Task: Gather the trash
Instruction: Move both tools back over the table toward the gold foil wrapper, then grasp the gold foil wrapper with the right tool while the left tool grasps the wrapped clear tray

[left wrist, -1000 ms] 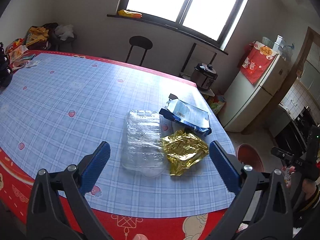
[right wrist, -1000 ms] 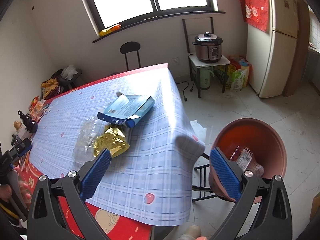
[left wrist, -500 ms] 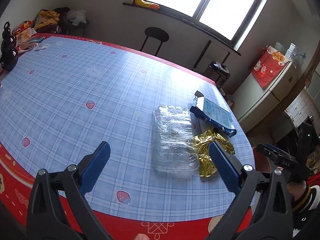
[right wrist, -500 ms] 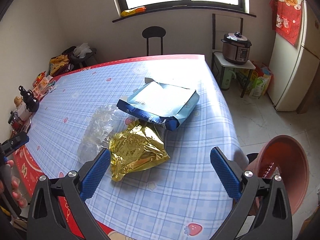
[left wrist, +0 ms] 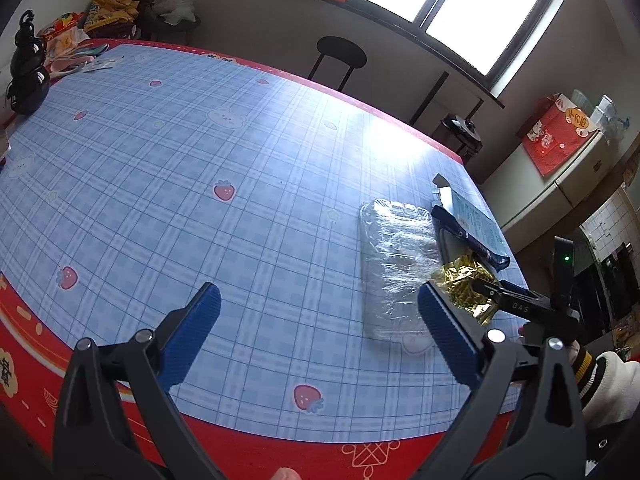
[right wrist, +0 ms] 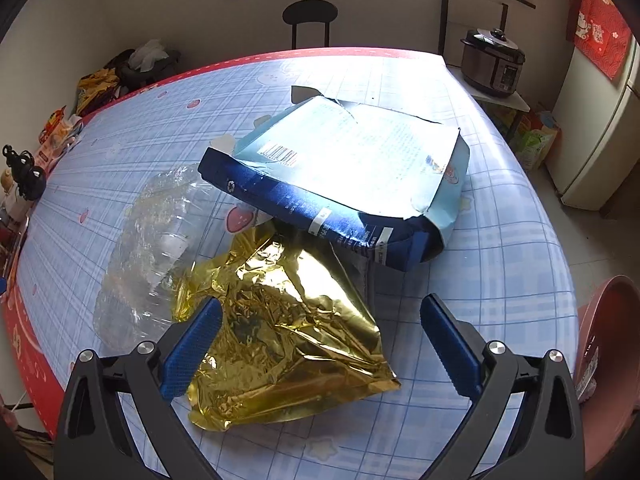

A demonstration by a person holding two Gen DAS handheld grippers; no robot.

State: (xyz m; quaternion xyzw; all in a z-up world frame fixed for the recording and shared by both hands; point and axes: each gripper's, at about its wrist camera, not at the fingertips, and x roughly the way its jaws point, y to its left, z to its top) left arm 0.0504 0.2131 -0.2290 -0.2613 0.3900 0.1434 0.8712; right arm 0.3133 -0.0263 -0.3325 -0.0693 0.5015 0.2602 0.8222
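Three pieces of trash lie together on the blue plaid tablecloth (right wrist: 500, 240): a crumpled gold foil bag (right wrist: 280, 336), a torn blue carton (right wrist: 344, 184) and a clear plastic tray (right wrist: 156, 248). My right gripper (right wrist: 320, 344) is open and hangs just above the gold bag, its fingers on either side of it. In the left wrist view the tray (left wrist: 396, 268), carton (left wrist: 472, 228) and gold bag (left wrist: 464, 284) lie at the right. My left gripper (left wrist: 320, 340) is open and empty over the table's near edge, left of the tray.
A red-brown bin (right wrist: 608, 360) stands on the floor past the table's right edge. A black figurine (left wrist: 28, 80) and snack packets (left wrist: 68, 40) sit at the table's far left. A black stool (right wrist: 310, 16), a rice cooker (right wrist: 494, 60) and a fridge (right wrist: 596, 128) stand beyond.
My right gripper has swung from over the bin to the table and come down close over the gold bag. My left gripper has shifted left, so the trash now lies at its right.
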